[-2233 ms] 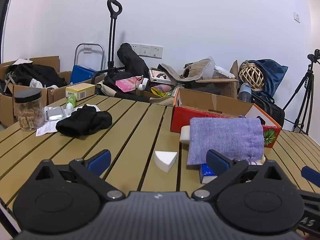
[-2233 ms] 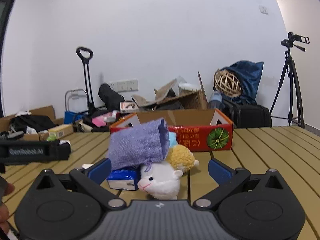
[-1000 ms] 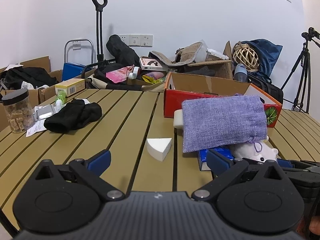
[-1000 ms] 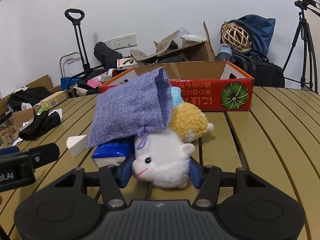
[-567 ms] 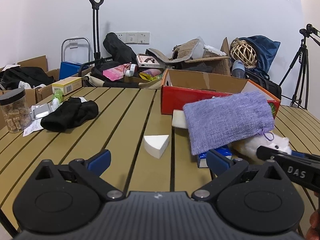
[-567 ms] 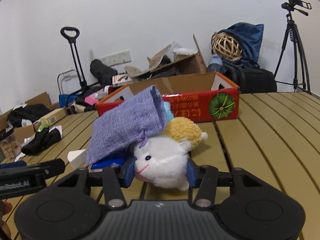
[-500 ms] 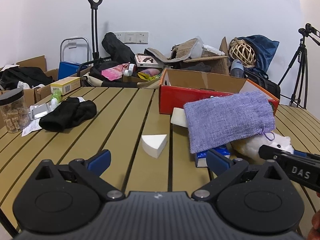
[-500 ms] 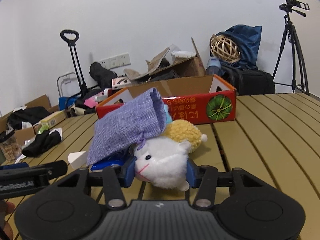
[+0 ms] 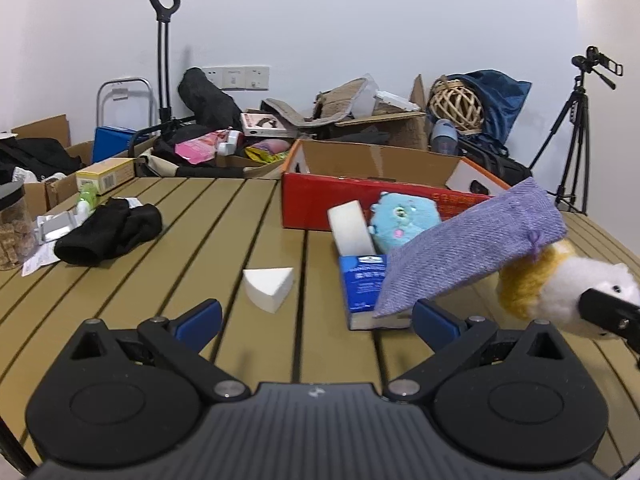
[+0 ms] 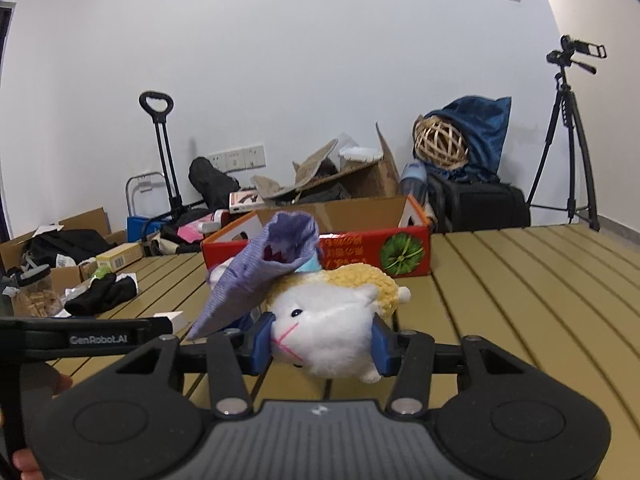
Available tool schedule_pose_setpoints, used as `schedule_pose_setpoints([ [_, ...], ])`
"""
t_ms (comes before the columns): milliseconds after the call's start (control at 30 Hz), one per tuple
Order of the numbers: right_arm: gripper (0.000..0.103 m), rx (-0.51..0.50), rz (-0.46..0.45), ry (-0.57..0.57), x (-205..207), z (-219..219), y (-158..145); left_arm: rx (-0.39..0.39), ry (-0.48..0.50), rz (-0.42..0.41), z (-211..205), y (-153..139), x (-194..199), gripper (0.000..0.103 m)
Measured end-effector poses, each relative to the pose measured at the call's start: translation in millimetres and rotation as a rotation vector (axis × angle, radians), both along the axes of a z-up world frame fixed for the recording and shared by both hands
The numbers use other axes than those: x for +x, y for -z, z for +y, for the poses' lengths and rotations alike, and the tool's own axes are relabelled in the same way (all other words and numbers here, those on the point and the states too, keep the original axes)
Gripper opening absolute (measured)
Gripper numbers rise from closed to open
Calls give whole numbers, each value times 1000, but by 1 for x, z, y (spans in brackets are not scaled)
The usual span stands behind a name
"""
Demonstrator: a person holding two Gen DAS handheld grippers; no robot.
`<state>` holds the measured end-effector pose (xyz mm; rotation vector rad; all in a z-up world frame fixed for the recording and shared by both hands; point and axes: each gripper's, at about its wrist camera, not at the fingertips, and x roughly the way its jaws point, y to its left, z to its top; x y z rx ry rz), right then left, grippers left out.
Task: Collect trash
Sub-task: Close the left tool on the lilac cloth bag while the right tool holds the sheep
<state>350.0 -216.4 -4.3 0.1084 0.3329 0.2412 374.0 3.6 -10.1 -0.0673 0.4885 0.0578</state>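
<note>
While the left gripper [image 9: 316, 314] hangs low over the slatted table [image 9: 208, 224] with its blue-tipped fingers [image 9: 199, 317] spread wide and nothing between them, the clutter lies ahead of it. Far off to its left stands a jar [image 9: 11, 228] of brown cubes, and nearer in from that a black cloth [image 9: 110, 230] lies bunched on the slats. Straight ahead, just beyond the gap between the fingers, sits a white foam wedge [image 9: 269, 286], apart from both tips. Ahead and right of that wedge a blue tissue pack [image 9: 362, 284] lies flat, a white foam block [image 9: 350, 228] leans up behind it, and a blue plush toy [image 9: 404, 224] sits beside the block against the red cardboard box [image 9: 316, 202]. A purple drawstring pouch [image 9: 468, 252] slants across the tissue pack, its low corner just beyond the right fingertip and its high end resting on the white and yellow plush sheep [image 9: 560, 292] at the far right.

That sheep [image 10: 328, 320] is clamped by the right gripper [image 10: 322, 342]: the blue pads [image 10: 262, 342] press into both sides of its white head, and it looks lifted clear of the table, though its underside is hidden. From this camera the pouch [image 10: 264, 272] drapes over the sheep's back on the left of the jaws, its mouth gaping toward the lens. Beyond the toy stands the red box [image 10: 376, 252], and off to the right only bare slats [image 10: 520, 300] extend.
</note>
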Motion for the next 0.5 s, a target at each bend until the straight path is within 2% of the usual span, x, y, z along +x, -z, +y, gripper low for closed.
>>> schedule_pose_setpoints([
  [500, 47, -10, -55, 114, -35, -61, -18, 34, 99, -1, -40, 5, -6, 103],
])
